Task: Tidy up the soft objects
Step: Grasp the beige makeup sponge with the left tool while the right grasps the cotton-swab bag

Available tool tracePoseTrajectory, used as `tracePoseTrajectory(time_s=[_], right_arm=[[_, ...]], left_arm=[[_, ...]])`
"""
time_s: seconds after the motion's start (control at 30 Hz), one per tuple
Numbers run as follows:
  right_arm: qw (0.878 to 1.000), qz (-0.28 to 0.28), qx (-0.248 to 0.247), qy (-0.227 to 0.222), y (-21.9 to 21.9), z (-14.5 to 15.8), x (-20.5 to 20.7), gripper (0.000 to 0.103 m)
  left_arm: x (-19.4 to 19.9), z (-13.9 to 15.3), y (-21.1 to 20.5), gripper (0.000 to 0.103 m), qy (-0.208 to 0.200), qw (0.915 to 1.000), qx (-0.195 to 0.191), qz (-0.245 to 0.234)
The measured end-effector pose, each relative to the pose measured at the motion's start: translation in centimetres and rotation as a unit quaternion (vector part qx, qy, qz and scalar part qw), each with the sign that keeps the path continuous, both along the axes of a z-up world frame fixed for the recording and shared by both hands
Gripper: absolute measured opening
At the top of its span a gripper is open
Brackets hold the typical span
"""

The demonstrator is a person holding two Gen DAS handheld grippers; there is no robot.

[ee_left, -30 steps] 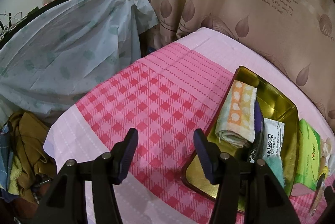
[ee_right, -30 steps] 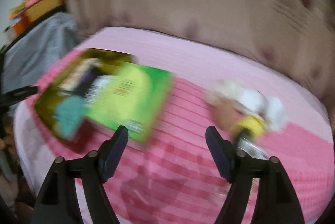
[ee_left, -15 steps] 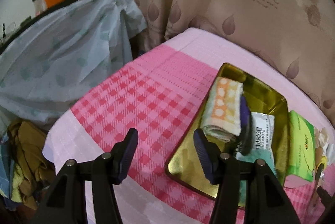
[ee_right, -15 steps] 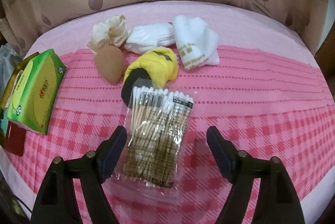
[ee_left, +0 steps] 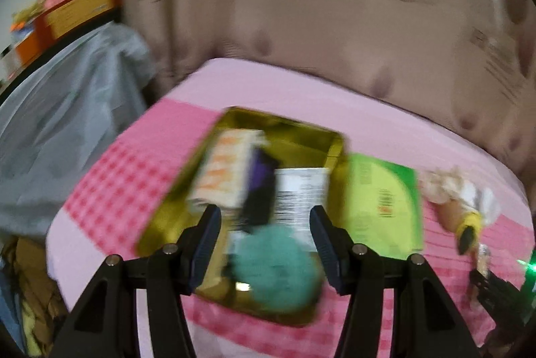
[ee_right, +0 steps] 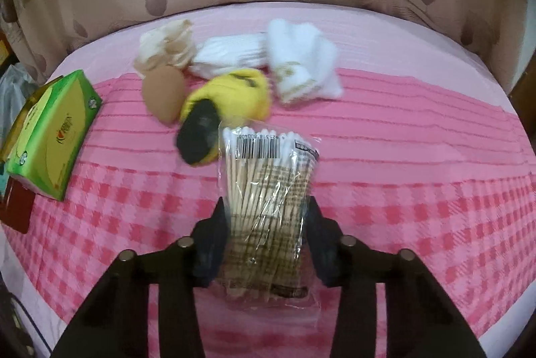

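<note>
Close behind the cotton-swab packet [ee_right: 268,210] in the right gripper's [ee_right: 266,237] just-narrowed pinch, a yellow-black sock [ee_right: 221,110]; left gripper [ee_left: 264,240] spread.

Lying on the cloth: one bag of cotton swabs [ee_right: 268,207], one green tissue pack [ee_right: 50,137], one yellow-black sock [ee_right: 221,110], one brown sponge [ee_right: 163,93], two white cloths [ee_right: 301,63], one gold tin [ee_left: 234,190]

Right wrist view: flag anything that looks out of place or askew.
The tissue pack lies tilted, one end propped on the gold tin rim instead of flat. The swab bag, a pack of stiff sticks among soft things, is pinched by the right gripper, whose jaws just closed.
</note>
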State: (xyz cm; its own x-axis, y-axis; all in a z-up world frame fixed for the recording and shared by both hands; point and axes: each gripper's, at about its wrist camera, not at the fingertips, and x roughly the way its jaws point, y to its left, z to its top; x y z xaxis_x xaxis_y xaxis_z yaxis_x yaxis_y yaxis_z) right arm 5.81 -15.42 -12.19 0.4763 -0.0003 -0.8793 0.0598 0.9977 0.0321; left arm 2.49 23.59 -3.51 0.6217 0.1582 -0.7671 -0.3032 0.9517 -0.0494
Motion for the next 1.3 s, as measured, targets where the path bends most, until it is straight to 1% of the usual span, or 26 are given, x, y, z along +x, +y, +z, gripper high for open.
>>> tracePoseTrajectory(time_s=[0.1,0.23,0.33,0.43,0.5,0.6,0.67,0.73,0.83,1.0,1.17,1.23,1.3], right_arm=[[1.0,-0.007,-0.013,-0.006,-2.0,0.0,-0.7,0.036],[0.999,-0.031,-0.035,-0.011,-5.2,-0.1,-0.9,0.035],[0.997,-0.049,-0.054,-0.017,-7.6,-0.3,-0.2,0.035],[0.996,-0.056,-0.068,-0.028,-9.2,-0.5,0.3,0.036],[0.996,-0.06,-0.058,-0.037,-9.8,-0.7,0.3,0.036],[0.994,-0.058,-0.069,-0.054,-9.8,-0.9,0.0,0.037],[0.994,-0.057,-0.071,-0.054,-9.6,-0.8,-0.2,0.038],[0.995,-0.059,-0.057,-0.055,-10.0,-0.8,-0.1,0.038],[0.996,-0.061,-0.043,-0.056,-10.3,-0.8,-0.2,0.039],[0.996,-0.059,-0.039,-0.056,-10.4,-0.9,-0.2,0.041],[0.996,-0.058,-0.037,-0.057,-10.3,-0.8,-0.1,0.041],[0.996,-0.057,-0.036,-0.057,-10.3,-0.9,0.0,0.042],[0.996,-0.057,-0.033,-0.057,-10.5,-0.9,0.1,0.042]], left_arm=[[1.3,0.3,-3.7,0.057,-0.002,0.999,-0.002,-0.044],[2.9,-0.1,-8.7,0.057,0.01,0.9942,-0.016,-0.106],[4.0,-0.7,-12.7,0.058,0.027,0.9874,-0.029,-0.153],[5.0,-1.5,-16.2,0.06,0.049,0.9798,-0.044,-0.189],[5.6,-2.1,-18.1,0.061,0.06,0.975,-0.049,-0.208],[7.0,-3.2,-21.1,0.063,0.082,0.9659,-0.069,-0.236],[8.1,-3.9,-22.6,0.063,0.098,0.9619,-0.084,-0.241],[8.9,-4.6,-23.6,0.063,0.107,0.9585,-0.096,-0.246],[10.8,-5.7,-25.2,0.063,0.126,0.9563,-0.111,-0.239],[13.2,-7.0,-26.5,0.063,0.142,0.9607,-0.103,-0.215],[15.4,-8.5,-27.2,0.063,0.162,0.9634,-0.111,-0.182],[15.9,-8.7,-27.3,0.063,0.162,0.9674,-0.102,-0.166],[16.4,-9.0,-27.1,0.063,0.164,0.9688,-0.106,-0.152]])
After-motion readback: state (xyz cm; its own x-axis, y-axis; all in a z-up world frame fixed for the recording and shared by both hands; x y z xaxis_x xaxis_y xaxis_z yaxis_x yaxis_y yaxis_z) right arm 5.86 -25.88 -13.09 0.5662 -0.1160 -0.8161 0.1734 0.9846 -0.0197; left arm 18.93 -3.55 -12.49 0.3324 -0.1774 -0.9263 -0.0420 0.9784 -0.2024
